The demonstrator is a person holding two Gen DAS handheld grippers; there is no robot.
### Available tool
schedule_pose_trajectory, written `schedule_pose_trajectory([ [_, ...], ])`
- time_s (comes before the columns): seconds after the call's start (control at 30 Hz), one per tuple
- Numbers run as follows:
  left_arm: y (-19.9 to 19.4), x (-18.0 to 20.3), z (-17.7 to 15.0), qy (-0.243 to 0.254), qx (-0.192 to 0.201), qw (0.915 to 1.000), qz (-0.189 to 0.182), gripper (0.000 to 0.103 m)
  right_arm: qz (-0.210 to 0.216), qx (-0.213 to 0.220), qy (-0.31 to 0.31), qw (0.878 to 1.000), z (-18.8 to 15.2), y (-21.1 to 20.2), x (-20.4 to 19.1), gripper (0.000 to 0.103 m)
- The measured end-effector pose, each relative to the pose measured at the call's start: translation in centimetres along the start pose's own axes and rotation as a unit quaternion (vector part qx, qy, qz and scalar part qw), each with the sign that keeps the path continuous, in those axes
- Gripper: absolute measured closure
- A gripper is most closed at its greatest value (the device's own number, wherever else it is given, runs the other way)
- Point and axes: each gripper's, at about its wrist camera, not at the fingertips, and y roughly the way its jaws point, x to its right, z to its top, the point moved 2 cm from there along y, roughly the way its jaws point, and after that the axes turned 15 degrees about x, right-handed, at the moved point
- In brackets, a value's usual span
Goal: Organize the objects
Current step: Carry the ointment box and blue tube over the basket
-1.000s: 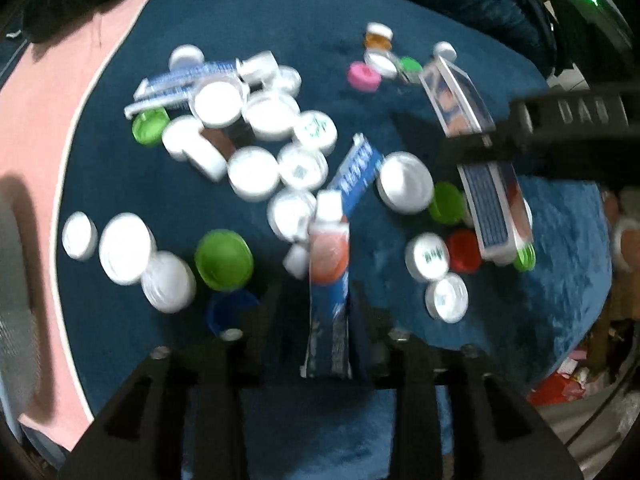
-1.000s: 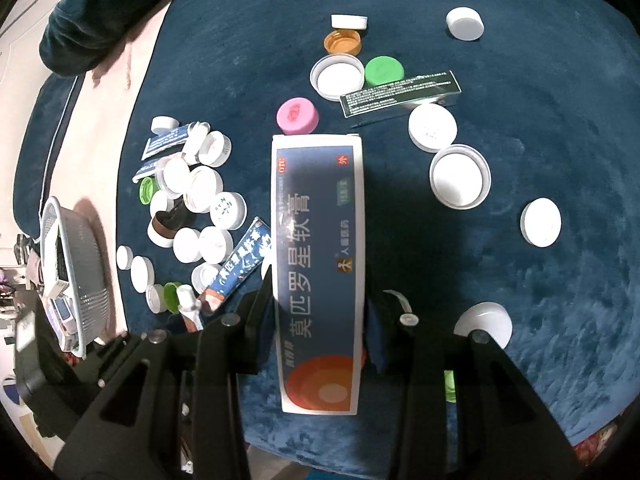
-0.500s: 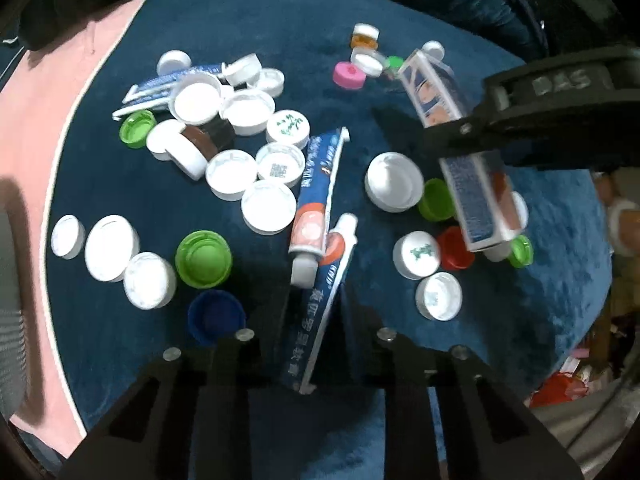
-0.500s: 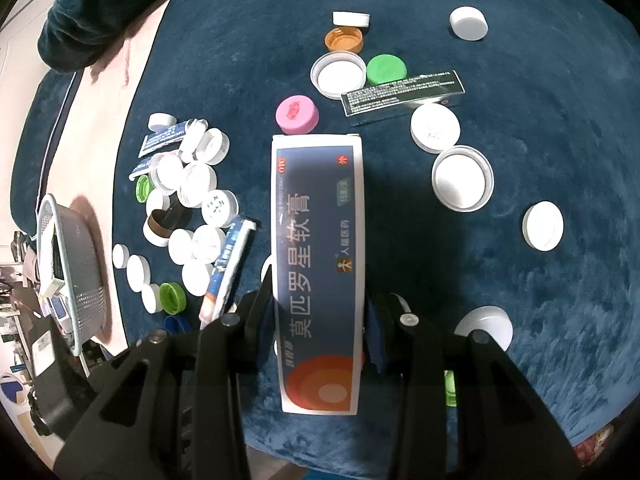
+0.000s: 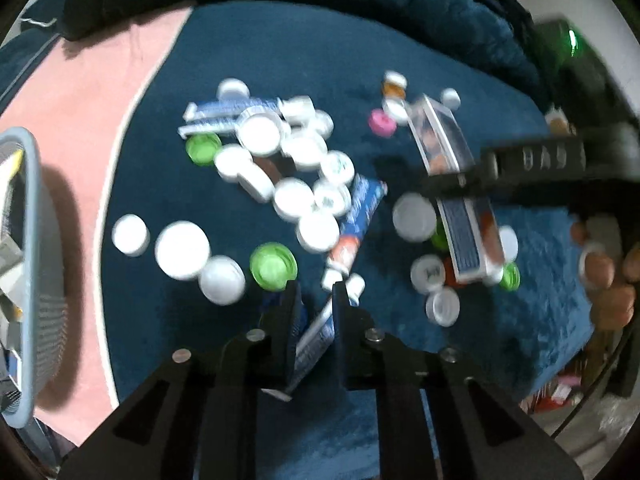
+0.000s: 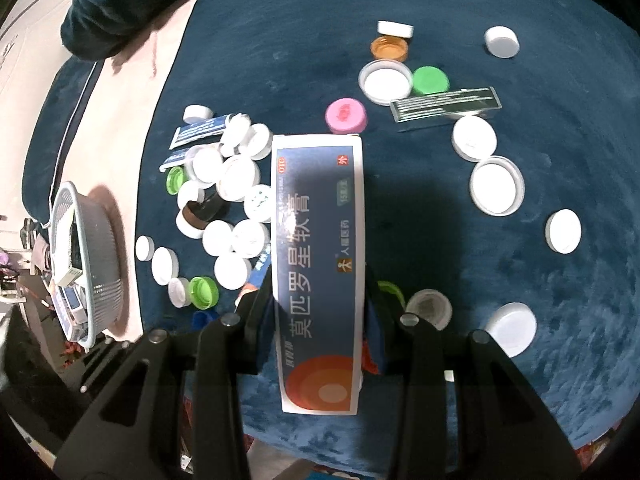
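My left gripper (image 5: 314,292) points down at the blue cloth (image 5: 280,64), shut on a blue-and-white ointment tube (image 5: 316,340). The tube's white cap sticks out past the fingertips. A second, similar tube (image 5: 356,220) lies on the cloth just beyond. My right gripper (image 6: 318,284) is shut on a long blue-and-white medicine box (image 6: 318,240) with an orange circle, held above the cloth. That box (image 5: 460,208) and the right gripper's black body show at the right of the left wrist view.
Several white caps (image 6: 236,200) lie clustered with two tubes on the cloth, alongside green caps (image 5: 274,266) and a pink cap (image 6: 346,116). A thin dark box (image 6: 446,104) lies at the back. A grey mesh basket (image 6: 92,260) holding boxes stands on the pink surface, left.
The left gripper's jaws closed on the ointment tube and lifted it off the cloth; the grey basket came into its view. The right gripper kept still with the box.
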Motion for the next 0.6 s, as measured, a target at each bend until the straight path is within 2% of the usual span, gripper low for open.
schedule_pose_trajectory([
  [0.1, 0.9, 1.4, -1.3, 0.05, -0.021, 0.9985, -0.005, 0.069, 0.001, 0.002, -0.001, 1.0, 0.1, -0.1, -0.3, 0.065],
  [0.17, 2.0, 2.5, -2.1, 0.088, -0.032, 0.9956, -0.001, 0.068, 0.0, 0.002, -0.001, 1.0, 0.1, 0.1, -0.6, 0.064],
  [0.27, 4.2, 3.0, -3.0, 0.123, -0.051, 0.9907, 0.026, 0.068, -0.001, 0.0, -0.003, 1.0, 0.0, 0.4, -0.8, 0.064],
  [0.33, 4.4, 2.6, -3.2, 0.114, -0.049, 0.992, 0.026, 0.078, -0.002, -0.002, -0.004, 1.0, 0.0, 0.5, -0.9, 0.064],
  [0.43, 2.7, 1.9, -2.4, 0.068, -0.029, 0.9973, 0.0, 0.084, -0.002, 0.0, -0.006, 1.0, 0.1, 0.5, -1.1, 0.064],
  [0.6, -1.2, -0.4, 0.1, 0.009, 0.031, 0.9995, 0.006, 0.085, 0.003, 0.001, -0.009, 1.0, 0.0, 0.5, -1.7, 0.065],
])
